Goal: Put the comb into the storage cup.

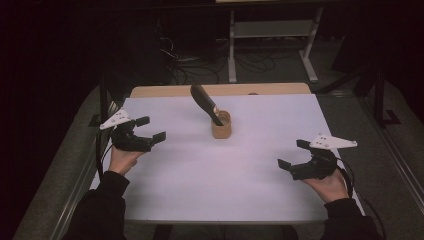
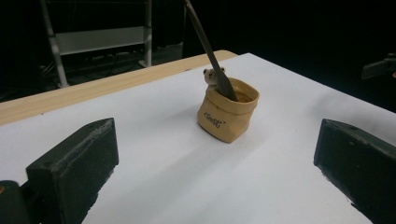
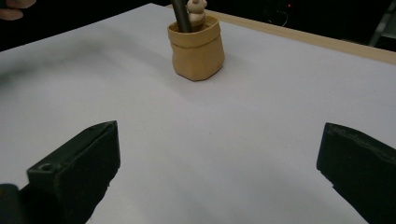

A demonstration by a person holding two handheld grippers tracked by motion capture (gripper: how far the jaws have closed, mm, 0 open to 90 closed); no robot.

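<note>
A small tan pot shaped like a paper bag (image 1: 221,126) (image 2: 227,115) (image 3: 196,48) stands upright near the middle back of the white table (image 1: 210,185). A dark spatula (image 1: 205,103) (image 2: 208,50) leans out of it toward the back left, and a little bear figure (image 2: 212,77) (image 3: 195,13) peeks over its rim. My left gripper (image 1: 150,128) rests at the table's left edge, open, with nothing between its jaws. My right gripper (image 1: 293,154) sits at the right front, also open and holding nothing. Both point toward the pot from a distance.
A strip of bare wood (image 1: 165,91) (image 2: 93,91) runs along the table's far edge. Beyond it stand a metal shelf frame (image 1: 272,30) and tangled cables (image 1: 200,65) on the floor. The surroundings are dark.
</note>
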